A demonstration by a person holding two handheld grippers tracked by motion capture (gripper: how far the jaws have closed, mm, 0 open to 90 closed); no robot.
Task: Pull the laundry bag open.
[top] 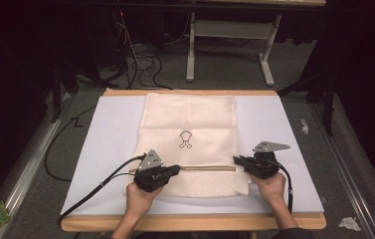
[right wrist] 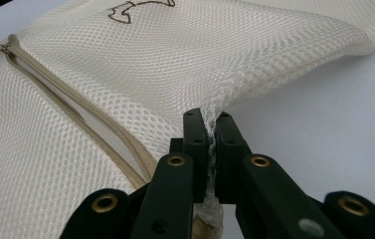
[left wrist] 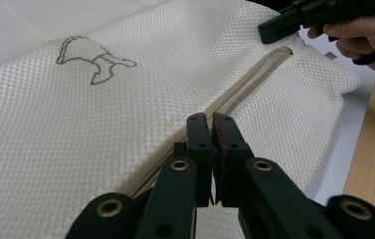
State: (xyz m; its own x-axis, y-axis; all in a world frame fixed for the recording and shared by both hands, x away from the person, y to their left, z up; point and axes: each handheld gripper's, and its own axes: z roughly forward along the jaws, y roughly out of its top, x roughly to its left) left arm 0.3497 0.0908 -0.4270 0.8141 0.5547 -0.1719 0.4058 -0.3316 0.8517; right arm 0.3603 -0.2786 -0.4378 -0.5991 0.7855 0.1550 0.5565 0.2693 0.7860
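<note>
Near the front edge of the table [top: 195, 219] lies the mesh bag [top: 190, 124]. Our right tongs [right wrist: 211, 130] pinch its mesh at the zipper's [top: 200, 169] end; our left tongs [left wrist: 209, 130] are clamped on the zipper pull. We should hold the right steady and draw the left smoothly along the track.

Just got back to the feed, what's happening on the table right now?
A person is working on a cream mesh laundry bag lying flat on a white mat. The right gripper is shut on a pinch of the bag's mesh at its edge, near one end of the zipper. The left gripper is shut at the zipper's other end, apparently on the pull, though that is hidden between the jaws. The zipper looks partly open.
</note>
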